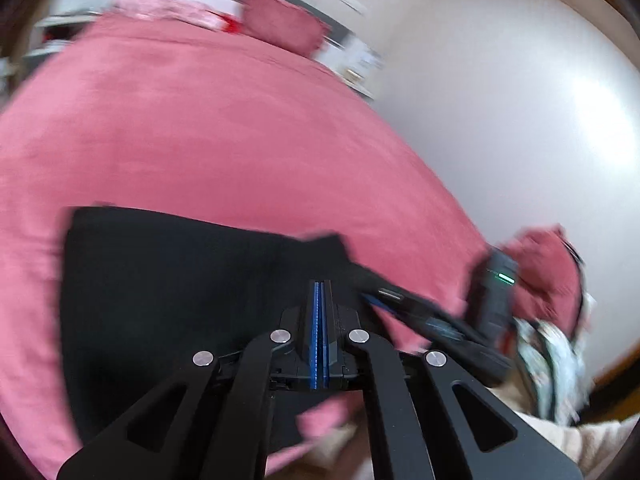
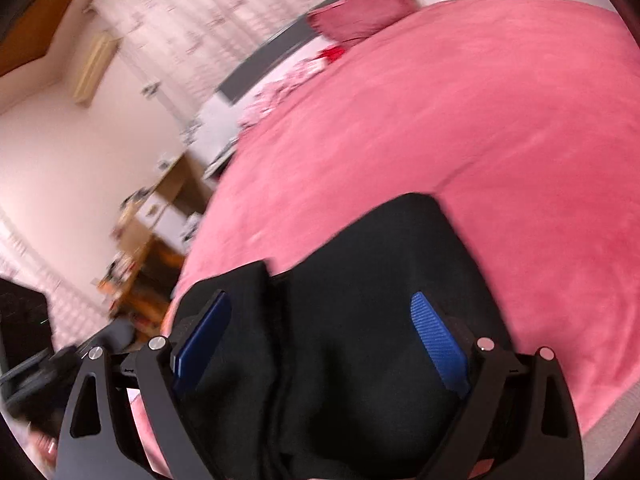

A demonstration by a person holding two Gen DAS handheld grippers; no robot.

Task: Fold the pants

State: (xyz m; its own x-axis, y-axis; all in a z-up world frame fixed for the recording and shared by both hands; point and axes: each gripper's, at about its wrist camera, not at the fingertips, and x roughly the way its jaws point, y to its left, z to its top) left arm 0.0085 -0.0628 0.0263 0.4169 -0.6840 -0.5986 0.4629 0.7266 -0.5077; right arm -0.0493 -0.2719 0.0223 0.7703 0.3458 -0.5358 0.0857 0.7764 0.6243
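Bed (image 2: 460, 128): wide, covered with a pink fleece blanket. Cushion (image 2: 362, 14): dark pink, at the far end by a grey headboard (image 2: 280, 46). Floral pink-and-white bedding (image 1: 160, 10): beside the cushion. Wooden desk (image 2: 160, 216): against the wall, cluttered, contents blurred. Air conditioner (image 2: 94, 66): wall-mounted.

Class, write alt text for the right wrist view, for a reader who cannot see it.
The right gripper is open above black pants lying on a pink bedspread, its blue pads spread to either side of the cloth. A dark pink pillow lies at the far end; the picture is motion-blurred.
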